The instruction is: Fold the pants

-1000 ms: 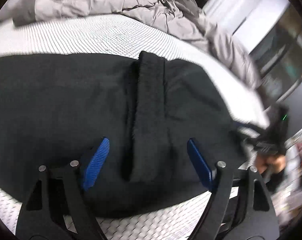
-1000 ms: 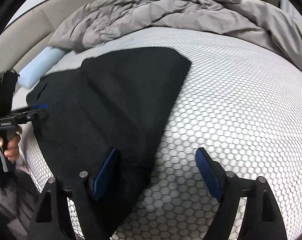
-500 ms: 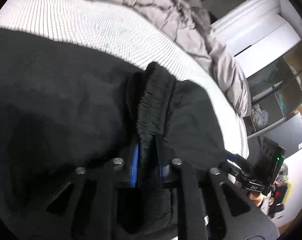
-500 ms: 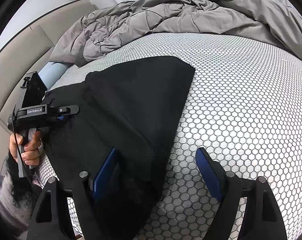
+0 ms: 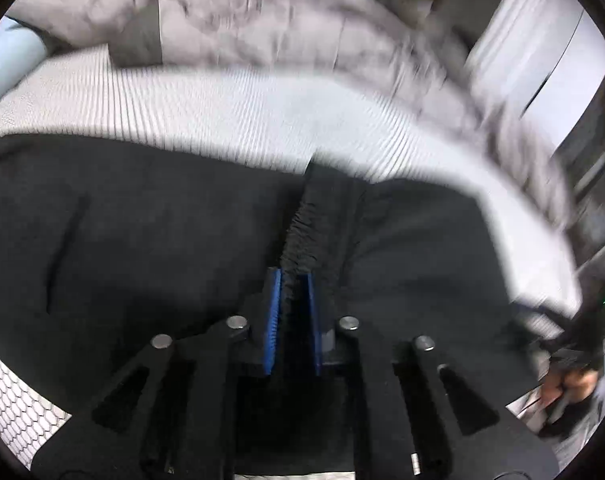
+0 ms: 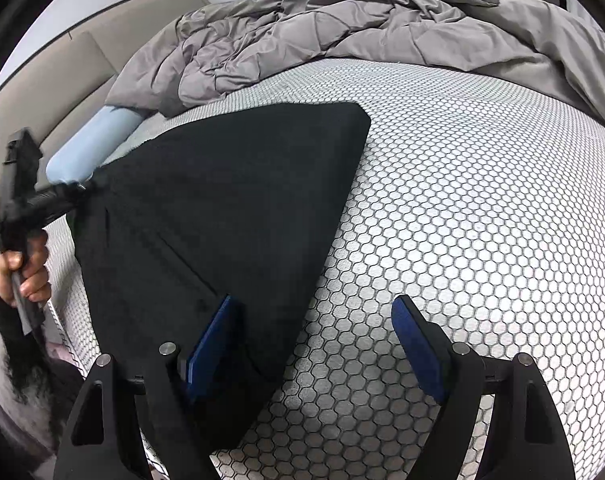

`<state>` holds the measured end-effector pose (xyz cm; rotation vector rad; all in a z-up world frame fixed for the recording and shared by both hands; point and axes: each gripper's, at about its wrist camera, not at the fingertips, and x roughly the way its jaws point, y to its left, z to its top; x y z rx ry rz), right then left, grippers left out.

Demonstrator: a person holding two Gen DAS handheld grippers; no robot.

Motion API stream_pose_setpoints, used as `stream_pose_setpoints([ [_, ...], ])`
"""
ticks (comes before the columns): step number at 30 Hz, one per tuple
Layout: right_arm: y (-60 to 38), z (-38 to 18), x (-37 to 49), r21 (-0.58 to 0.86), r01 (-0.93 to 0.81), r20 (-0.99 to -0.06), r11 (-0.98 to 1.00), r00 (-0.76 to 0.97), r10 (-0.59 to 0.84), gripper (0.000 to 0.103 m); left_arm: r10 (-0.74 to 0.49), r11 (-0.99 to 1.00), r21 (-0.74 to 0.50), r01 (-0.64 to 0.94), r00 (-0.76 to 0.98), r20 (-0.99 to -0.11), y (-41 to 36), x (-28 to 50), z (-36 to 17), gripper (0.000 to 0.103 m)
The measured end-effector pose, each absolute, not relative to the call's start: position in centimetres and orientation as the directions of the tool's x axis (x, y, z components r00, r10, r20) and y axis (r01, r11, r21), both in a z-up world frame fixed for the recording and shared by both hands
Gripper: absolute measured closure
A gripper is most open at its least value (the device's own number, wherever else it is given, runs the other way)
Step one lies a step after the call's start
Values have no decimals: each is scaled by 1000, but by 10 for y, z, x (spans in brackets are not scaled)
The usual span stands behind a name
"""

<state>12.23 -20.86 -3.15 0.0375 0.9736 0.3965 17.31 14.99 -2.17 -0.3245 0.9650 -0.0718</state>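
The black pants lie spread flat on the mattress, which is covered in a white, hexagon-patterned surface. The garment occupies the left half of the bed in the right wrist view, with 1 squared-off end pointing toward the rumpled grey comforter at the far side. A light blue bolster lies beside the pants at the beige headboard.

Left gripper: the 2 blue pads are drawn close together, with only a narrow gap. A gathered, ribbed ridge of the pants fabric sits pinched between them and runs straight ahead from the tips. The left wrist view is motion-blurred toward the top and right edges. In the right wrist view, this same tool appears at the far left edge of the pants, with the person's left hand wrapped around its handle.

Right gripper: the jaws stand wide apart and hold nothing. Its left pad lies over the near corner of the pants; whether it touches the cloth cannot be determined. Its right pad is over bare mattress. The near diagonal edge of the pants passes between the 2 pads.
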Motion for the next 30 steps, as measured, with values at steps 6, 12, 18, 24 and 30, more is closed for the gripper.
stream_pose_setpoints([
  [6, -226, -25, 116, 313, -294, -784, 903, 456, 420, 21, -180, 950, -301, -84, 641, -746, 141, 148, 5, 49],
  [12, -212, -30, 90, 405, -410, -746, 817, 368, 555, 42, -244, 952, -301, 47, 710, -661, 91, 129, 33, 26],
  [18, -215, -38, 76, 414, -422, -744, 807, 355, 567, 82, -305, 944, -312, 110, 650, -696, 21, 144, 18, 26],
  [24, -243, -25, 63, 468, -401, -687, 788, 396, 609, 51, -388, 919, -255, 301, 573, -722, -76, 130, 0, 25],
  [30, -253, -36, 116, 602, -225, -633, 766, 450, 630, 37, -271, 911, -22, 411, 560, -782, -150, 110, -38, 21],
])
